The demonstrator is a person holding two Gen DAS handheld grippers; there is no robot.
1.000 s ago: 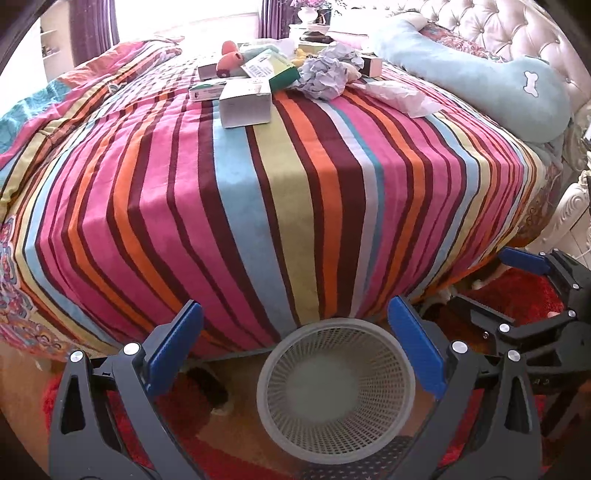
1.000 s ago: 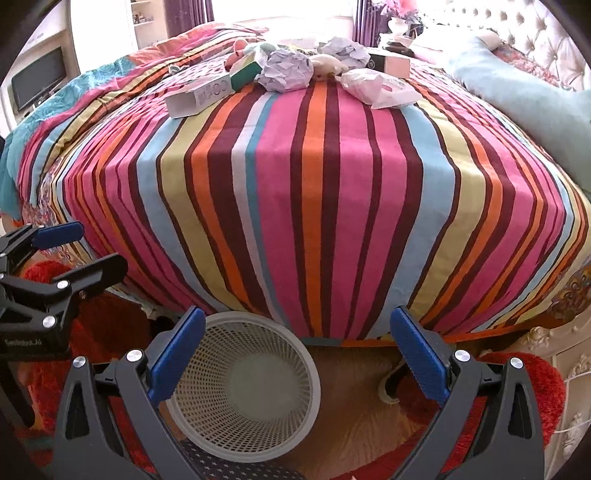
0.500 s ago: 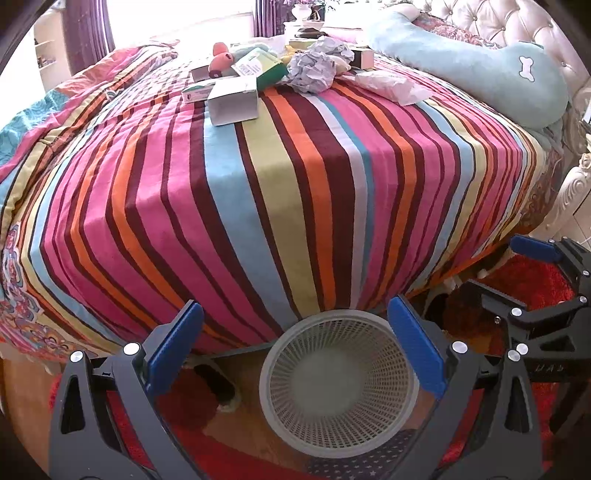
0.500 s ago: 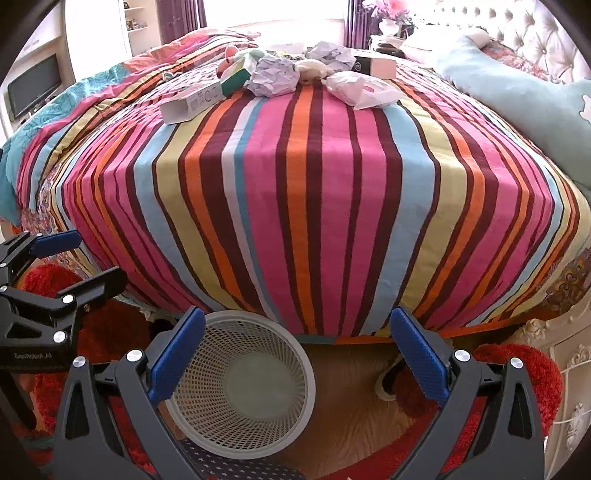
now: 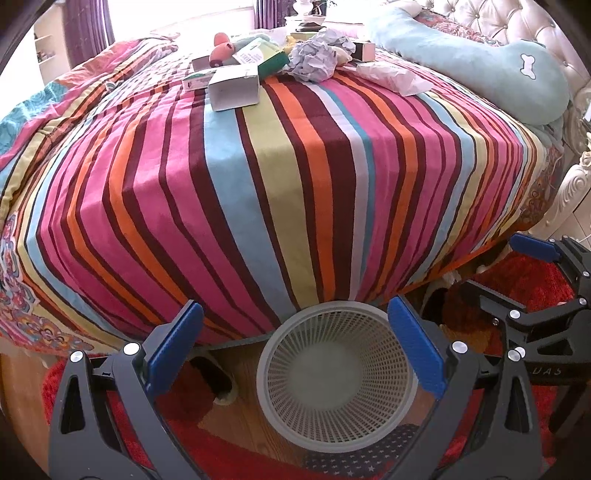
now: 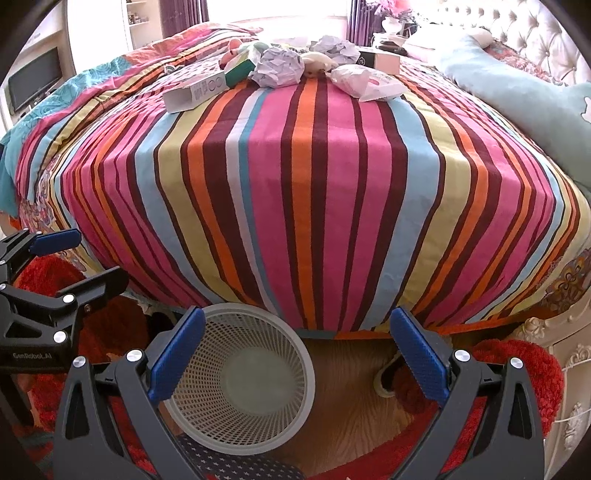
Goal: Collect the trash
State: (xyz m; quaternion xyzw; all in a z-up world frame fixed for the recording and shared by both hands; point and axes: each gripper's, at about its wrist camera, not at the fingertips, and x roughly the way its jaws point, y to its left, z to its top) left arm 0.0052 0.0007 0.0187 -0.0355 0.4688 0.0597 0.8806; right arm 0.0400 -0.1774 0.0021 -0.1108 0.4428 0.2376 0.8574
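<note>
A white mesh waste basket [image 5: 338, 380] stands empty on the floor at the foot of the bed; it also shows in the right wrist view [image 6: 240, 380]. Trash lies far back on the striped bedspread [image 5: 277, 177]: a white carton [image 5: 234, 88], a green box [image 5: 267, 59], crumpled paper [image 5: 314, 61] and a white plastic bag [image 5: 393, 75]. In the right wrist view I see the carton [image 6: 194, 92], crumpled paper [image 6: 279, 68] and bag [image 6: 364, 83]. My left gripper [image 5: 295, 343] is open over the basket. My right gripper [image 6: 295, 347] is open beside it. Both are empty.
A long teal pillow [image 5: 480, 59] lies along the bed's right side by a tufted headboard [image 5: 517, 22]. A red shag rug [image 6: 517, 373] and wooden floor [image 6: 351, 398] lie below. A white carved nightstand [image 5: 572, 192] stands at the right. A TV [image 6: 33, 81] is at far left.
Both grippers have risen and moved slightly forward, so the bed top and the trash pile look nearer and the basket sits lower in view. Both stay open.
</note>
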